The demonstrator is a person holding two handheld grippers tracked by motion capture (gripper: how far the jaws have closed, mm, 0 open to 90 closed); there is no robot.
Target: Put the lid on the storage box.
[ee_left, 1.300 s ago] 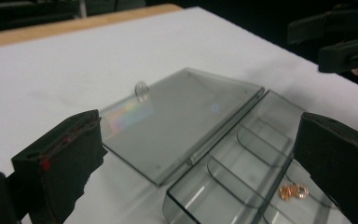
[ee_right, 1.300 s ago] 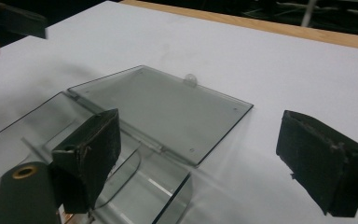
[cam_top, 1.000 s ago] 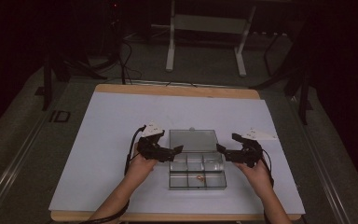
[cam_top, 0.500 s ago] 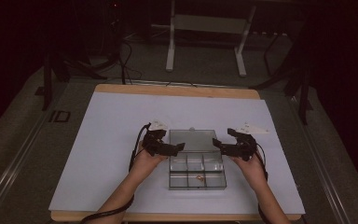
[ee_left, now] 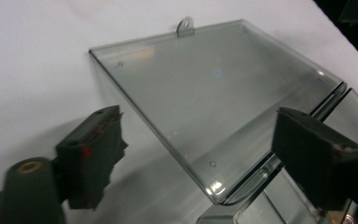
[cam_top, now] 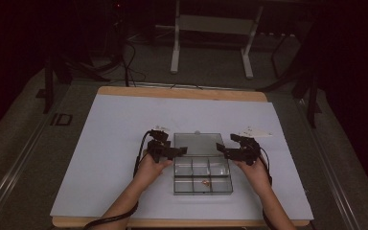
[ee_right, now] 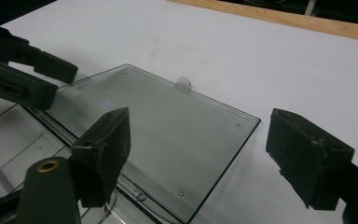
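Both the left gripper (cam_top: pixel 176 151) and right gripper (cam_top: pixel 224 152) have just been narrowing, jaws unclenched astride the clear plastic hinged lid (cam_top: pixel 198 143), pads not pressing. Uneven closing could slip off its thin edges, twisting the clear compartment box (cam_top: pixel 202 188).

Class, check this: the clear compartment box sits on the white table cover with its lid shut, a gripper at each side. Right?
Not quite: the lid is open, folded back flat behind the box, as the high view shows. The left gripper and right gripper do flank it.

A white-covered tabletop (cam_top: pixel 124 143) with a wooden rim stands in a dim room; grey floor (cam_top: pixel 211 72), white metal frame (cam_top: pixel 211 24) and cables (cam_top: pixel 124 52) lie beyond.
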